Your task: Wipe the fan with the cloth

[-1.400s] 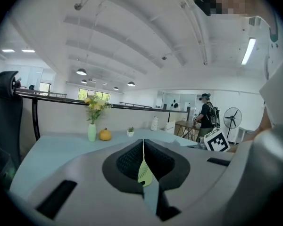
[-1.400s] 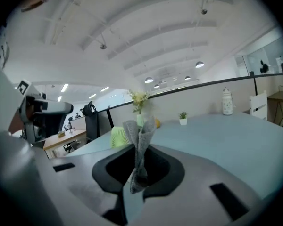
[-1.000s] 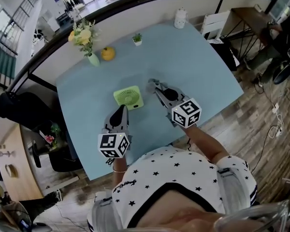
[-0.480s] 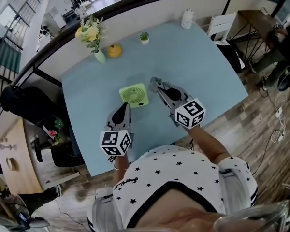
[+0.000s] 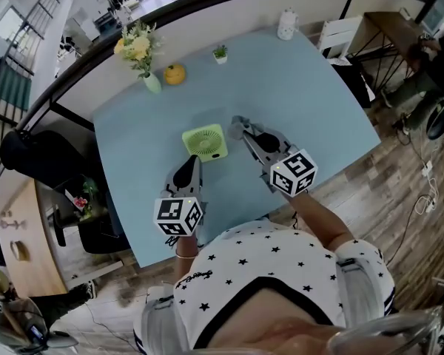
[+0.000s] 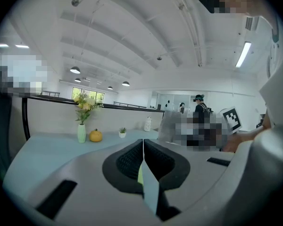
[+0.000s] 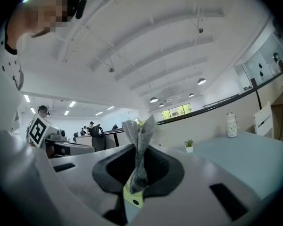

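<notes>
A small light-green fan (image 5: 206,142) lies flat on the pale blue table (image 5: 311,80) in the head view. Just right of it my right gripper (image 5: 238,130) is shut on a grey cloth (image 5: 234,128), which sticks up between the jaws as a crumpled grey cloth (image 7: 138,149) in the right gripper view. My left gripper (image 5: 188,165) hovers a short way in front of the fan, its jaws pressed together with nothing between them. A sliver of the green fan (image 6: 140,174) shows through the jaws in the left gripper view.
Along the table's far edge stand a vase of flowers (image 5: 142,58), an orange pumpkin-like ornament (image 5: 174,74), a tiny potted plant (image 5: 220,54) and a white jar (image 5: 286,24). A white chair (image 5: 342,37) and a wooden side table (image 5: 388,32) stand at the right. A dark chair (image 5: 41,161) sits at left.
The scene has shifted slightly in view. Both grippers keep nearly the same places beside the fan, and the right one still holds the cloth.
</notes>
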Action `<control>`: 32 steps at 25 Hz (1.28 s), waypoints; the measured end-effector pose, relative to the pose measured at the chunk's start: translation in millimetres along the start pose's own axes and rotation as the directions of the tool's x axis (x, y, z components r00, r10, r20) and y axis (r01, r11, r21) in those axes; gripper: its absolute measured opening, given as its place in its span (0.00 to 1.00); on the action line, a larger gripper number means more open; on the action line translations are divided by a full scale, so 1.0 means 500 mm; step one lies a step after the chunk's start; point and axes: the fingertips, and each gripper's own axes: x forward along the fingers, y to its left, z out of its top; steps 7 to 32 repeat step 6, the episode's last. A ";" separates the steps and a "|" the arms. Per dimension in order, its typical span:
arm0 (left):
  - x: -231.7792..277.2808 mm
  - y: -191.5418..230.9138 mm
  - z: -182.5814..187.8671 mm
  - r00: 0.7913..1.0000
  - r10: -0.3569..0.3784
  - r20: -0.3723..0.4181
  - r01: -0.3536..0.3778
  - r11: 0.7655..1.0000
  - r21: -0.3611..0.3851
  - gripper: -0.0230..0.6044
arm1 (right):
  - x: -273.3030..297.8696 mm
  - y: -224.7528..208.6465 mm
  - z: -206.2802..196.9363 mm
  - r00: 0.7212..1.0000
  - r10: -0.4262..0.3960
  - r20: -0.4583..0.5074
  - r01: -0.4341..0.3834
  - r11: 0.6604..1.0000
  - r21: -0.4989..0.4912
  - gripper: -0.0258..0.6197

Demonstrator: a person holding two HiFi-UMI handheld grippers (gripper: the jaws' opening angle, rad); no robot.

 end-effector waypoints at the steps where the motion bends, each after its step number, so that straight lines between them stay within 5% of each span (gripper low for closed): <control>1: 0.000 -0.001 -0.001 1.000 -0.001 0.000 0.001 1.000 0.001 0.09 | -0.001 0.001 0.001 1.000 0.000 0.002 0.000 1.000 0.001 0.09; 32: 0.002 -0.003 -0.001 1.000 -0.002 0.001 0.002 1.000 0.003 0.09 | -0.005 0.003 0.008 1.000 0.006 0.014 -0.006 1.000 -0.002 0.09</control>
